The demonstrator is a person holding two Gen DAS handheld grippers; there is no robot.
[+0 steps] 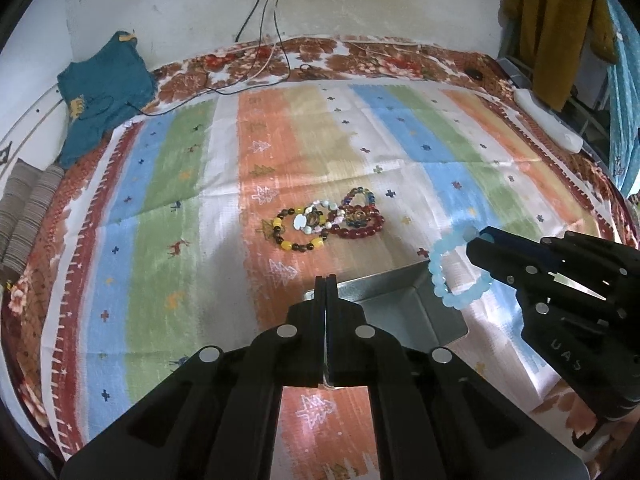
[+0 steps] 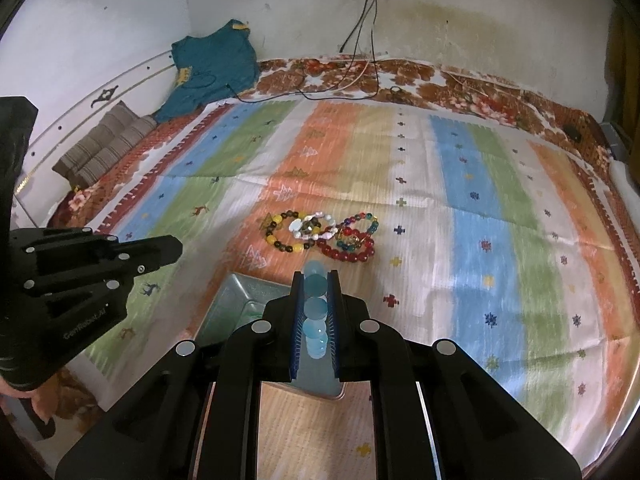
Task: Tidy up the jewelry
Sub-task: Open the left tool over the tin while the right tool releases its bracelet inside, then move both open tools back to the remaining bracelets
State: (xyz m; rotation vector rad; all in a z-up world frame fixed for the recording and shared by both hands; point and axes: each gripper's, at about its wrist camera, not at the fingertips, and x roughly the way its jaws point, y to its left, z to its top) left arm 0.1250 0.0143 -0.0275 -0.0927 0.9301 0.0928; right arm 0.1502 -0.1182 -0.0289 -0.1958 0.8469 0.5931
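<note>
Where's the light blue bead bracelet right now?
The light blue bracelet hangs from the right gripper, above the far right corner of the metal tray, nearer the camera than the bracelet pile on the striped cloth.

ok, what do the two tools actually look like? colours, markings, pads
Both are matte black plastic with round silver fasteners on the linkages. The left tool has plain black fingers and white lettering on its body. The right tool has blue ribbed pads lining its fingers and faint embossed letters. No cables or sleeves show.
</note>
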